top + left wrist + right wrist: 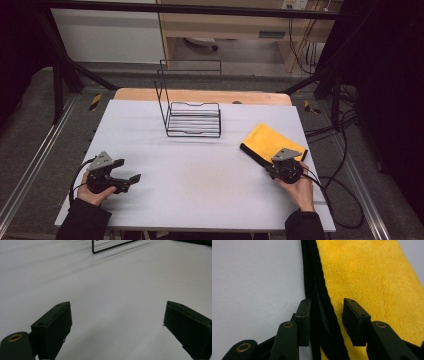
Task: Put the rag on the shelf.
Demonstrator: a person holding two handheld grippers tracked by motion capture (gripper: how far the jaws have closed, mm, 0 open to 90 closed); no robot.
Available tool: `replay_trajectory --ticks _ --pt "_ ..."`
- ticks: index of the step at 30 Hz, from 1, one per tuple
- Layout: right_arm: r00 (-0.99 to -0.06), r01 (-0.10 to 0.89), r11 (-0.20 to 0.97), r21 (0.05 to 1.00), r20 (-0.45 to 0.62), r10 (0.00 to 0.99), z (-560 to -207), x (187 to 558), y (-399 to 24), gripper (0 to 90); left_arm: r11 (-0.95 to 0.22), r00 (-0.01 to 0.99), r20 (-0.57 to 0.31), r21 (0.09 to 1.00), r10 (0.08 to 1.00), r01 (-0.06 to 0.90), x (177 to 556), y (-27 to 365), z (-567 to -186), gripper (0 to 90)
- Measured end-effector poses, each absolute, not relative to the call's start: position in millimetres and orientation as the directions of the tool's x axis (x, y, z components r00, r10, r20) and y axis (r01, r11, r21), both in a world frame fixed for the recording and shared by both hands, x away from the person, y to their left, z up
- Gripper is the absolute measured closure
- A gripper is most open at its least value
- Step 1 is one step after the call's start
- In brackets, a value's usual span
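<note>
On the white counter [200, 170], the wire rack [192, 117] stands at the far middle and serves as the marker for everything else. Well to the near left of the rack, the left gripper [131, 180] rests low over bare counter in the person's left hand [92, 192]. In the left gripper view its jaws stand wide apart, with nothing between them but the white surface and the rack's base wire far ahead.

To the near right of the rack lies the yellow towel [270, 142], folded flat, with a black edge [317, 290] along its side toward the rack. The right gripper [325, 322] sits at the towel's near corner. Its jaws are partly closed and straddle the black edge: one jaw stands on the counter side, the other on the yellow pile. The edge lies between the pads, close to the counter-side one; a narrow gap shows at the other pad, so a firm grip cannot be confirmed.
</note>
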State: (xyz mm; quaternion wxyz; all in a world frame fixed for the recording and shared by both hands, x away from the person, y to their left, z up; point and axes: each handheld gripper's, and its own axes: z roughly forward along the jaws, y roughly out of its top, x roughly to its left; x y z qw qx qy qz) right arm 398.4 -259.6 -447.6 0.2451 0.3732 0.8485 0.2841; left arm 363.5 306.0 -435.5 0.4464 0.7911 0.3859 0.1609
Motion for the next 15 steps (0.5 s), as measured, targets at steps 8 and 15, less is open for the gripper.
replay_trajectory --ticks 8,15 --pt "-0.592 0.512 0.543 0.666 -0.185 0.785 -447.7 400.2 -263.5 67.2 -0.307 0.652 -0.089 0.829 0.753 0.467 363.5 304.6 -436.0 8.1" --pt "-0.593 0.507 0.541 0.671 -0.184 0.784 -448.4 402.1 -266.3 72.9 -0.314 0.654 -0.085 0.826 0.752 0.468 363.8 304.3 -436.4 8.2"
